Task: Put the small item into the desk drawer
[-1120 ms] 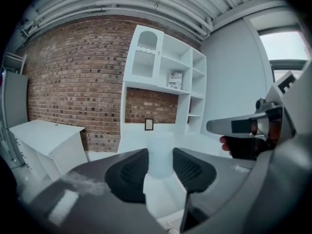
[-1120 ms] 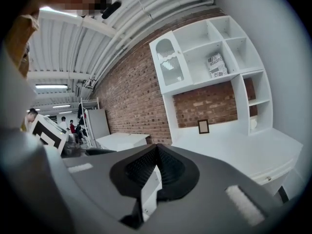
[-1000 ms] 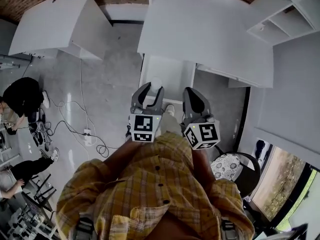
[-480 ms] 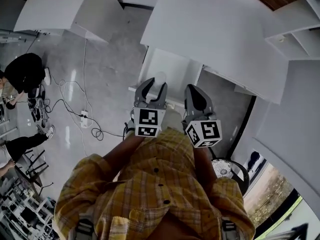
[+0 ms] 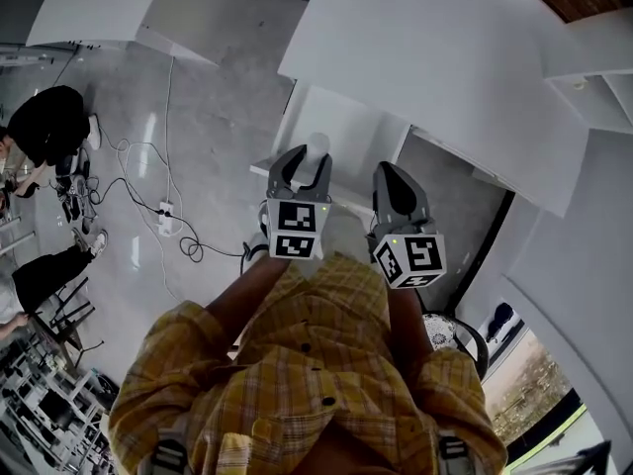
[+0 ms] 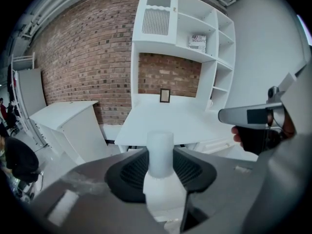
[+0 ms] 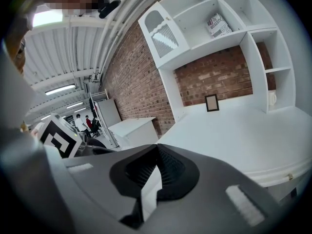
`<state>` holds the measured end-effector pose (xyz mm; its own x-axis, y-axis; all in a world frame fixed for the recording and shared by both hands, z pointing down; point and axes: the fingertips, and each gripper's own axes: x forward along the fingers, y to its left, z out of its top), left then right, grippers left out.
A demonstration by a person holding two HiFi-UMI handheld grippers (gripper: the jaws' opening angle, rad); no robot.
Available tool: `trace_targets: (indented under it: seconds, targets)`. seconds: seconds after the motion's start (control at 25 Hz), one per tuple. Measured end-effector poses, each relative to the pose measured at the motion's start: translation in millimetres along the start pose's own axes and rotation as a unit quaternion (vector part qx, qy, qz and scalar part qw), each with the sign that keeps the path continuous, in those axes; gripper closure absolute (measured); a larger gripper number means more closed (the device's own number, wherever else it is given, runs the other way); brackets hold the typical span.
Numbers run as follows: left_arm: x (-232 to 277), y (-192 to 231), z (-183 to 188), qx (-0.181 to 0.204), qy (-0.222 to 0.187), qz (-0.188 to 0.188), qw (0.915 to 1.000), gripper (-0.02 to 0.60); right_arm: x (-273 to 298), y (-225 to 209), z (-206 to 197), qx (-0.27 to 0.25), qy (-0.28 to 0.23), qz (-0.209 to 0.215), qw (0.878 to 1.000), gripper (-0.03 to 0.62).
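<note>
The small white capped plastic bottle (image 6: 159,155) is clamped near its cap by the left gripper (image 5: 303,168), short of the white desk's (image 6: 165,118) front edge, while the right gripper (image 7: 152,177) is held almost closed on nothing, and the bottle may be twisted loose if knocked against that edge.

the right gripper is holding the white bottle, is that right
Not quite: the left gripper is holding the bottle, clamped between its fingers. The left gripper view shows this.
</note>
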<state>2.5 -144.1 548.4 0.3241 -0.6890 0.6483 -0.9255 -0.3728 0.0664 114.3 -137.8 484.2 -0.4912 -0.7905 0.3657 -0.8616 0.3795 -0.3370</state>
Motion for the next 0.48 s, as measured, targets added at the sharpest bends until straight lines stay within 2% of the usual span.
trace_targets:
  seconds: [0.48]
  targets:
    - [45.1, 14.9, -31.1, -0.032, 0.046, 0.005, 0.9984, 0.413, 17.9, -13.9, -25.1, 0.005, 0.030, 0.000, 1.000, 0.595]
